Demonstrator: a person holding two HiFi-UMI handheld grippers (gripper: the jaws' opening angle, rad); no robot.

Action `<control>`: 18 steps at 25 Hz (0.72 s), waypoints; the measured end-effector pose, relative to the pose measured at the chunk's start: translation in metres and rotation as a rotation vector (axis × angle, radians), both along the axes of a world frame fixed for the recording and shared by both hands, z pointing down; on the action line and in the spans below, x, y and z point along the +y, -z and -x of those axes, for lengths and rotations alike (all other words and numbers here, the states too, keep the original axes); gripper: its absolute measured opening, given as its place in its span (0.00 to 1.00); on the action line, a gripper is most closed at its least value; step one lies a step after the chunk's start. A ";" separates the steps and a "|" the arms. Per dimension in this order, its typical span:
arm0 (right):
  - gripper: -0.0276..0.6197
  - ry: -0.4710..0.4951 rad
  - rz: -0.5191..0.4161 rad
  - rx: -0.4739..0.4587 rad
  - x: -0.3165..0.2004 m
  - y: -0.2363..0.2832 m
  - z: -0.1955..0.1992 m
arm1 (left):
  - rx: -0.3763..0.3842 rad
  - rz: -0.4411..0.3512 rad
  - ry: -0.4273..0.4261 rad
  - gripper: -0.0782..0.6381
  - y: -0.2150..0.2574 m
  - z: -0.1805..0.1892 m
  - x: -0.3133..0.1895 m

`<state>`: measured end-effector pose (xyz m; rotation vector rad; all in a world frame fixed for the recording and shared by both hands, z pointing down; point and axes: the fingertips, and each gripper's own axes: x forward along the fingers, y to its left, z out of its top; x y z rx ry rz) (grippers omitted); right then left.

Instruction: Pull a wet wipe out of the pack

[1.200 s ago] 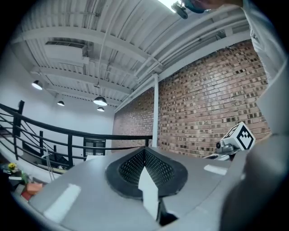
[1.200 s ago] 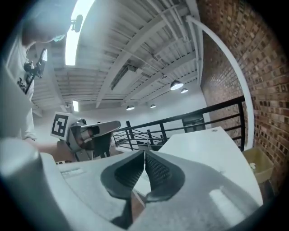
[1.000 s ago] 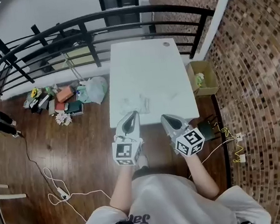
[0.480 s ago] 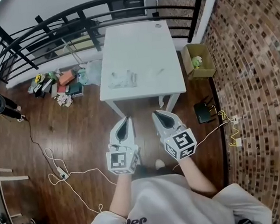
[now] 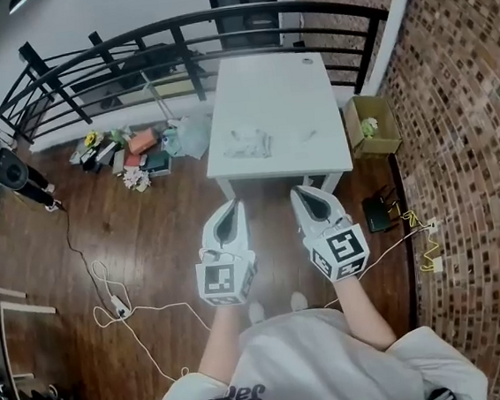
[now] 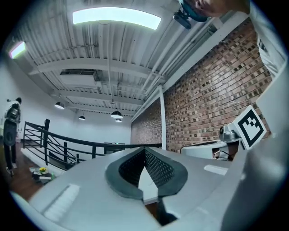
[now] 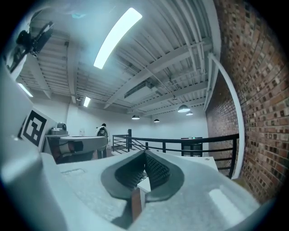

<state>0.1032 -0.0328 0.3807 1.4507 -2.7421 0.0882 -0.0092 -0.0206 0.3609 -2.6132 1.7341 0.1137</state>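
Observation:
The wet wipe pack (image 5: 248,143), a pale crinkled packet, lies on the left near part of the white table (image 5: 274,94). A small white scrap (image 5: 308,134) rests to its right. Both grippers hang over the wooden floor, short of the table's front edge and apart from the pack. My left gripper (image 5: 230,205) is shut with nothing between its jaws; its tips (image 6: 144,148) meet in the left gripper view. My right gripper (image 5: 302,192) is also shut and empty, with its tips (image 7: 144,154) meeting in the right gripper view. Both point level toward the table.
A black railing (image 5: 170,34) runs behind the table. A cardboard box (image 5: 371,129) stands at its right by the brick wall (image 5: 463,110). Floor clutter (image 5: 130,154) lies to the left, and cables (image 5: 119,302) and a black device (image 5: 378,213) lie on the floor.
Both grippers have drawn back from the table's front edge and now hang over the floor. The table and pack look farther away. Both stay shut.

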 end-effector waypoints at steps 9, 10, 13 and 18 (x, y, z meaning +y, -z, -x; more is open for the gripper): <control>0.03 0.049 0.026 0.019 0.025 -0.013 0.050 | -0.002 0.027 -0.004 0.13 -0.011 0.032 0.020; 0.03 0.051 0.023 0.019 0.025 -0.012 0.051 | -0.001 0.027 -0.005 0.13 -0.011 0.032 0.019; 0.03 0.048 0.024 0.021 0.025 -0.014 0.046 | -0.001 0.029 -0.011 0.13 -0.014 0.028 0.015; 0.03 0.024 0.029 0.022 0.024 -0.018 0.028 | -0.005 0.031 -0.041 0.13 -0.016 0.008 0.012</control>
